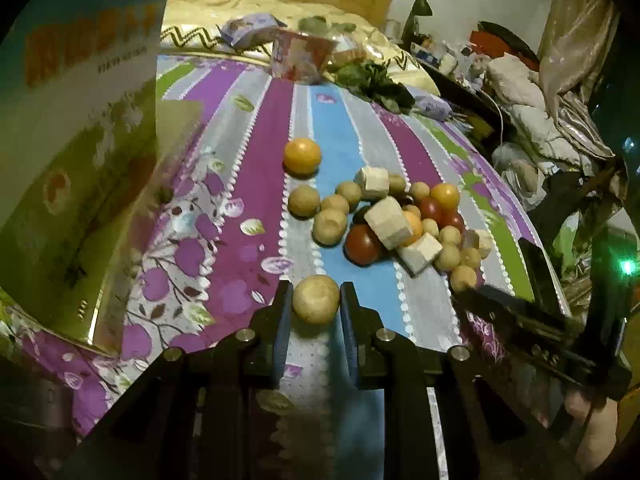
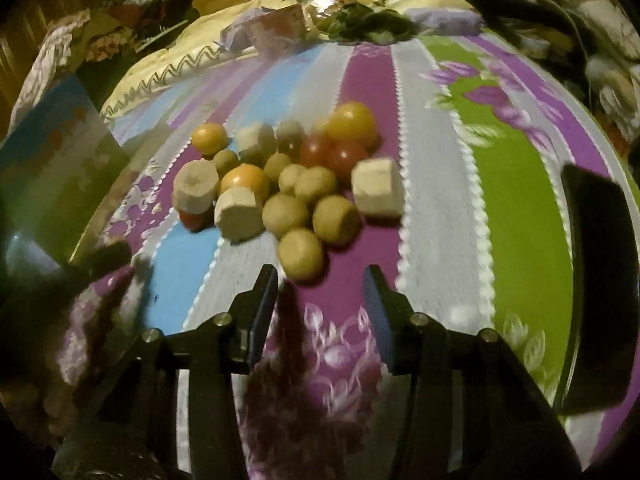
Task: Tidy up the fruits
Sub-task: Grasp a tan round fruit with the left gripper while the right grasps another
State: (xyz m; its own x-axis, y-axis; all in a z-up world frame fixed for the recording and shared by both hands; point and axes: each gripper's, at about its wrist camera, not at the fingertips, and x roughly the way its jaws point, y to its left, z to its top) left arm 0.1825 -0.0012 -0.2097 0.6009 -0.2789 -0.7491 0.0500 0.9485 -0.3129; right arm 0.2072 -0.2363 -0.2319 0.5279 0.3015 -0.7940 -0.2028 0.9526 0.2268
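The left gripper [image 1: 316, 300] has its fingers [image 1: 282, 312] clamped on one tan ball [image 1: 316, 298], just above the striped bedspread [image 1: 256, 208]. The right gripper [image 2: 320, 292] has its fingers [image 2: 264, 292] apart with nothing between them; a tan ball [image 2: 301, 255] lies just ahead of them.

The rest of the fruit lies in one heap [image 1: 392, 220] on the bedspread, ahead and to the right of the held ball. In the left wrist view it shows:
- about twelve tan balls, some partly hidden
- four pale cut chunks [image 1: 388, 222]
- three red tomatoes [image 1: 362, 245]
- two orange fruits in the heap, plus one orange [image 1: 303, 156] lying apart at the far left

A printed box [image 1: 80, 120] stands at the left, well apart from the heap.
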